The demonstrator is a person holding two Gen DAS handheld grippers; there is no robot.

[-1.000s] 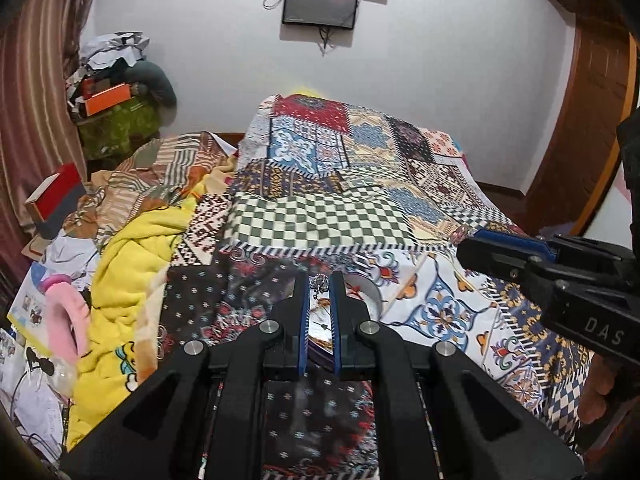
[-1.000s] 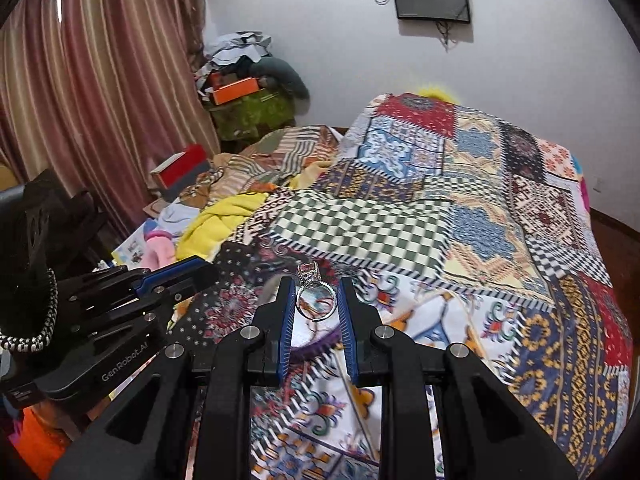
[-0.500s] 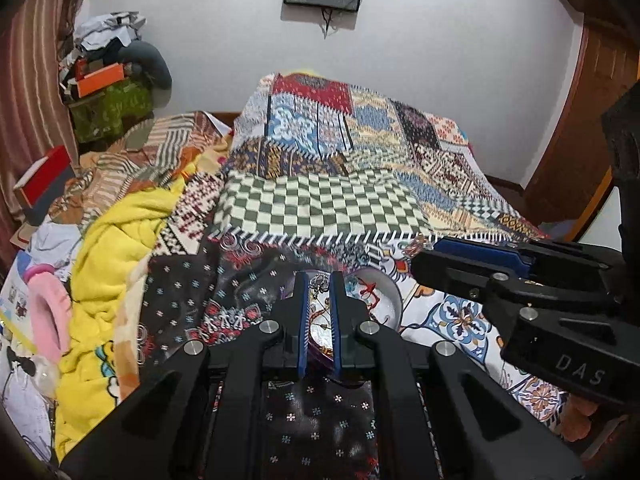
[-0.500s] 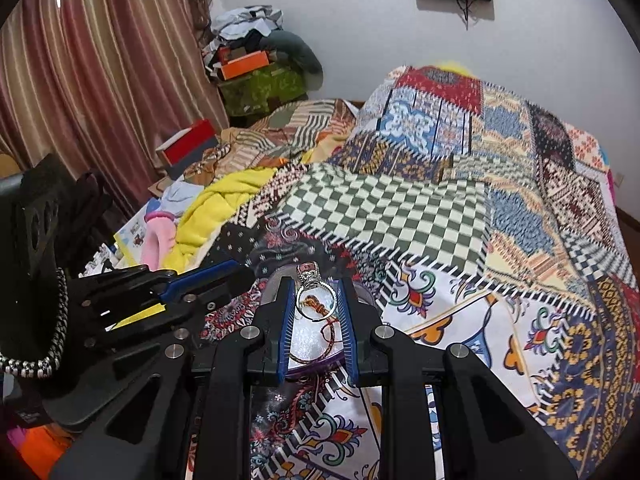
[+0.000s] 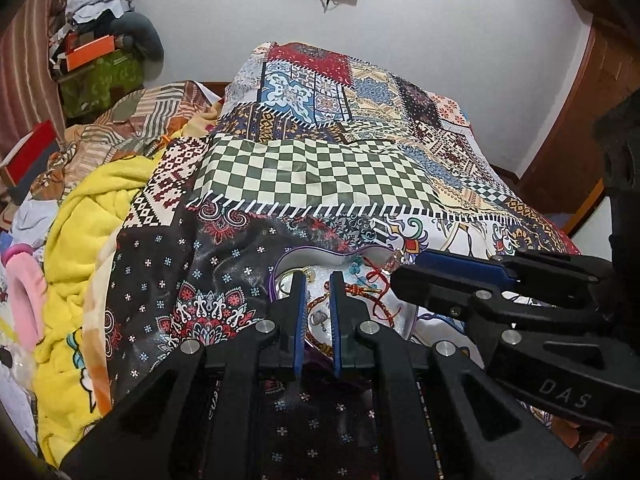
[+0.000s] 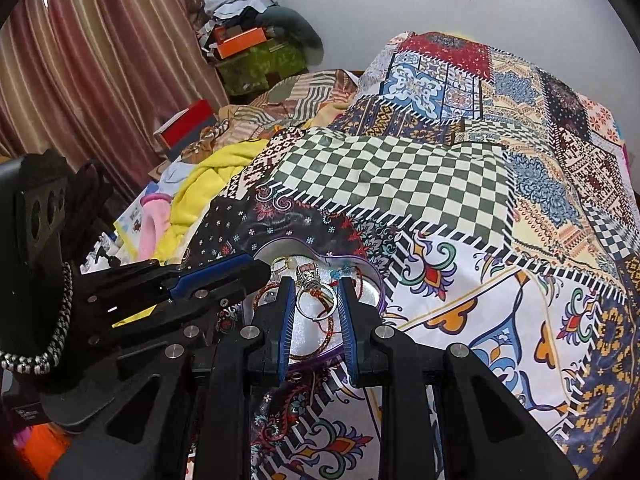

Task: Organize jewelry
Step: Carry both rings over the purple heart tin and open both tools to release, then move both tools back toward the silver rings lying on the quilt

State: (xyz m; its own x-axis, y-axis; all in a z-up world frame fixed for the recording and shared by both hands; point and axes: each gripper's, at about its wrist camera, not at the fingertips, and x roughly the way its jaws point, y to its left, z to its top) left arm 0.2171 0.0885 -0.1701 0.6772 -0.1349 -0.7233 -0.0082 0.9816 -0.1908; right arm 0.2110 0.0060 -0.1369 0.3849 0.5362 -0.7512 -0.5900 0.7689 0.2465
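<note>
A heart-shaped tin [image 6: 378,284] with a purple rim lies open on the patchwork bedcover [image 5: 320,168]. Inside it are red thread bracelets [image 5: 372,292], a braided bangle [image 6: 328,328] and a small gold ring [image 6: 280,264]. My right gripper [image 6: 315,286] is shut on a silver ring with a stone [image 6: 314,304] and holds it just above the tin's inside. My left gripper [image 5: 317,278] hangs over the left lobe of the tin [image 5: 312,256], with its fingers a narrow gap apart and nothing seen between them. From the left view the right gripper [image 5: 400,276] reaches in from the right.
A yellow blanket [image 5: 80,240], a pink item [image 5: 24,304] and a red box [image 5: 28,156] crowd the bed's left side. Behind them are a striped curtain [image 6: 80,80] and a pile of clutter [image 5: 100,48]. A wooden door [image 5: 580,120] stands at the right.
Both grippers have tipped down and closed in on the tin. The right one has carried the silver ring over the tin's inside, and the two grippers now sit closer together.
</note>
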